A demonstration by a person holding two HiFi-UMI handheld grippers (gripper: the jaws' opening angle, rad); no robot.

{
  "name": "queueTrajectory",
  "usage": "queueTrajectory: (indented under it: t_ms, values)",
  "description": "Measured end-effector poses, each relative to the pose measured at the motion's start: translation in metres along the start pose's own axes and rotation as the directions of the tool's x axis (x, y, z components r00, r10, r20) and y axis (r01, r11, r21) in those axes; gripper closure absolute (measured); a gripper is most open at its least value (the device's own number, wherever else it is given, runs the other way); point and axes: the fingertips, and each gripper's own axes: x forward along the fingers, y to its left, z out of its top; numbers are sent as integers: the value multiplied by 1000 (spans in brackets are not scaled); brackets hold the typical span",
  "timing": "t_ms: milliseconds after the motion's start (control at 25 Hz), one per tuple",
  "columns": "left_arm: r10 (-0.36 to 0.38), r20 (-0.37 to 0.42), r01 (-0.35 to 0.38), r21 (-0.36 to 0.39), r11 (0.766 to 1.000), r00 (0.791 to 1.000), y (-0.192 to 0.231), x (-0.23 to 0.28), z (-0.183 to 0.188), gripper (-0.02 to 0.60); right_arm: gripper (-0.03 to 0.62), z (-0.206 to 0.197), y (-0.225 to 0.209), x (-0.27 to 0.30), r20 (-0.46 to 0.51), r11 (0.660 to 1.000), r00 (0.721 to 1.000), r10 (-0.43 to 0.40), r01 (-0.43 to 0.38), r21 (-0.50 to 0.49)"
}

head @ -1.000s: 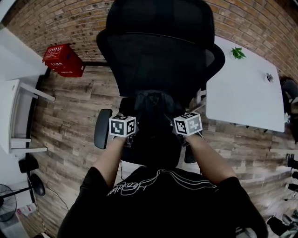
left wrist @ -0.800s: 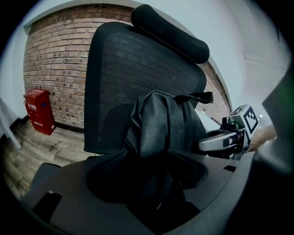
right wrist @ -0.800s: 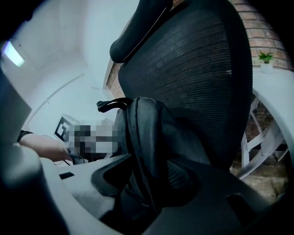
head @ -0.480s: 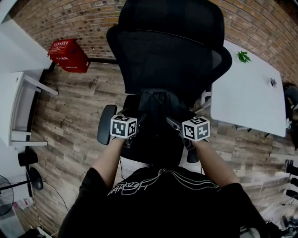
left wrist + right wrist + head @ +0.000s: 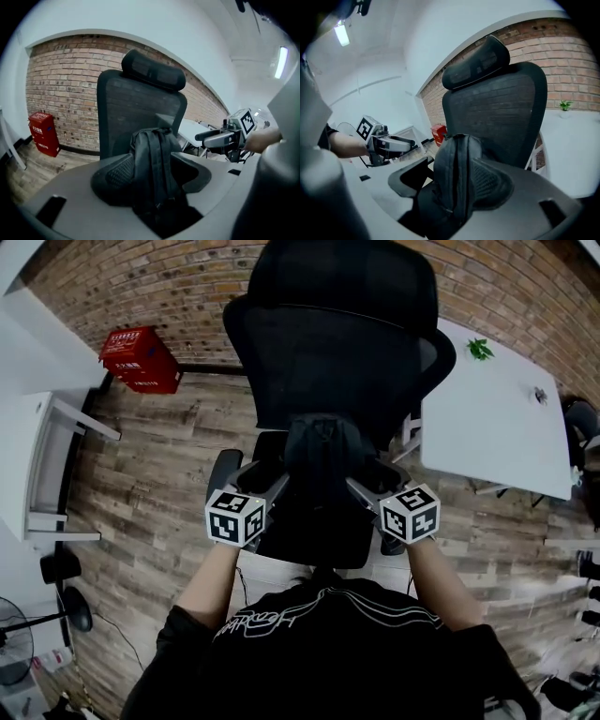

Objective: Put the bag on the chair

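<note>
Head view. Looking steeply down on a black office chair (image 5: 337, 334), backrest toward a brick wall (image 5: 141, 277), wood floor (image 5: 159, 474) beneath. Black bag (image 5: 323, 442) upright over the seat, close against the front of the backrest; cannot tell whether its base touches the seat. Left gripper (image 5: 279, 480) reaching in at the bag's left flank, right gripper (image 5: 354, 486) at its right flank, marker cubes toward the person. Red crate (image 5: 139, 360) on the floor by the wall, well to the left of the chair. White desk (image 5: 497, 418) just to the right of the chair, carrying a small green plant (image 5: 480, 348) near its far corner.

Left gripper view. Jaws closed onto the bag (image 5: 152, 154) and kept fairly wide by its bulk, one pad pressed on each side, straps running down the middle. Mesh backrest and headrest of the chair (image 5: 136, 103) right behind. Right gripper (image 5: 199, 137) visible beyond the bag at the right. Red crate (image 5: 43, 133) by the brick wall at the left.

Right gripper view. Same grasp mirrored: jaws clamped on the bag (image 5: 457, 164), a pad tight against each side, gap filled by the bag. Chair (image 5: 501, 108) behind, left gripper (image 5: 411, 143) past the bag at the left, plant (image 5: 565, 105) on the desk (image 5: 572, 150) at the right.
</note>
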Motion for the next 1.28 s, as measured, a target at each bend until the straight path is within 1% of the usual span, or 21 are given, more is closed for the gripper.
queueTrajectory:
  t_ms: [40, 120, 200, 280, 320, 440, 560, 680, 840, 960, 1120, 1280]
  values:
    - [-17, 22, 17, 7, 1000, 1000, -9, -11, 6, 331, 323, 3, 8, -9, 16, 1000, 1000, 14, -14, 21]
    - [-60, 67, 58, 25, 998, 996, -29, -31, 20, 382, 393, 11, 22, -26, 62, 997, 997, 42, -46, 67]
    - [-91, 101, 86, 47, 995, 991, -47, -49, 31, 425, 474, 20, 37, -43, 111, 995, 992, 51, -60, 78]
    - [-128, 125, 121, 61, 991, 984, -66, -68, 37, 499, 589, 29, 52, -58, 161, 994, 985, 57, -72, 86]
    - [-156, 136, 149, 63, 987, 978, -75, -77, 39, 520, 597, 33, 61, -65, 183, 993, 981, 66, -83, 86]
    - [-239, 163, 233, 56, 971, 957, -100, -106, 43, 535, 597, 40, 91, -85, 219, 992, 971, 98, -112, 51]
    - [-290, 175, 279, 85, 957, 941, -117, -133, 42, 540, 599, 46, 119, -99, 241, 987, 961, 134, -151, 55]
    - [-304, 182, 284, 124, 951, 935, -130, -152, 40, 541, 599, 50, 144, -113, 260, 982, 950, 172, -185, 26]
    - [-307, 198, 286, 130, 950, 931, -137, -172, 40, 541, 599, 49, 172, -126, 260, 977, 942, 211, -207, -42]
    - [-306, 198, 281, 144, 949, 931, -139, -182, 35, 541, 599, 46, 183, -130, 261, 977, 942, 210, -198, -75]
    - [-305, 195, 278, 154, 948, 932, -140, -192, 28, 541, 599, 43, 193, -134, 266, 980, 943, 197, -183, -78]
    - [-311, 192, 283, 159, 946, 931, -141, -199, 23, 541, 599, 33, 205, -133, 247, 982, 951, 185, -169, -85]
